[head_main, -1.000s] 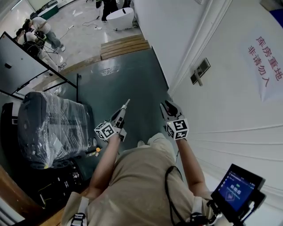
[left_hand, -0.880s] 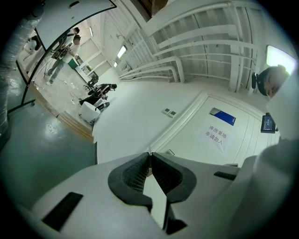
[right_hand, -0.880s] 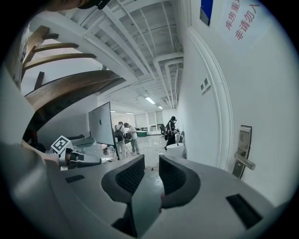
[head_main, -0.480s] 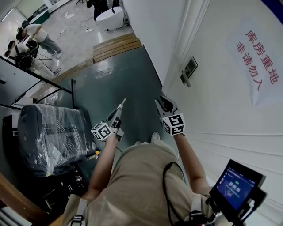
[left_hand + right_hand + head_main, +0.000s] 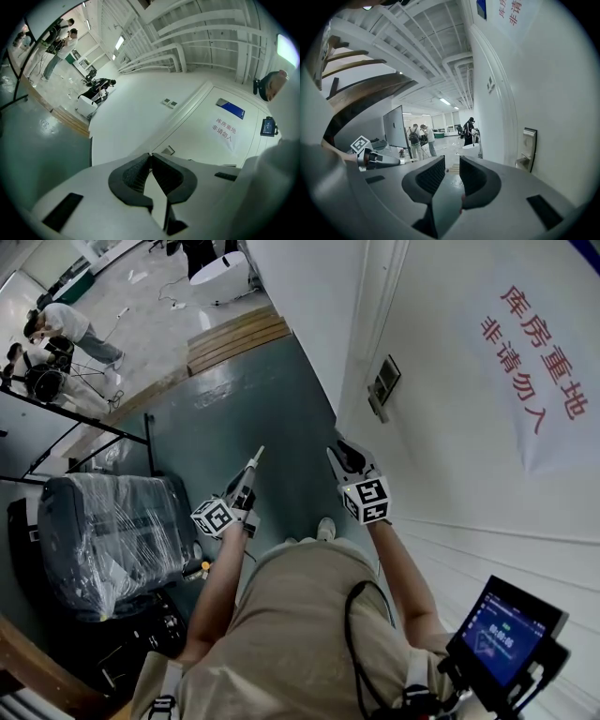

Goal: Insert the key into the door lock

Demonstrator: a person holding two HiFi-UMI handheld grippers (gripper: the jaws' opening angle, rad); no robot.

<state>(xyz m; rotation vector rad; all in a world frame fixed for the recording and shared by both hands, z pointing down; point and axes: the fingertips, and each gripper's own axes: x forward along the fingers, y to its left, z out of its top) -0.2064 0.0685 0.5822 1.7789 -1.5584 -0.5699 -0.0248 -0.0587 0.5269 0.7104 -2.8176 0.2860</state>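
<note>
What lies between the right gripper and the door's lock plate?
Nothing: in the head view only bare white door separates the right gripper from the lock plate.

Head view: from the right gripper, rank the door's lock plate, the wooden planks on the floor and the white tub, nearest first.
From the right gripper:
1. Lock plate, on the door, just ahead.
2. Wooden planks, on the floor, farther left.
3. White tub, beyond the planks.
</note>
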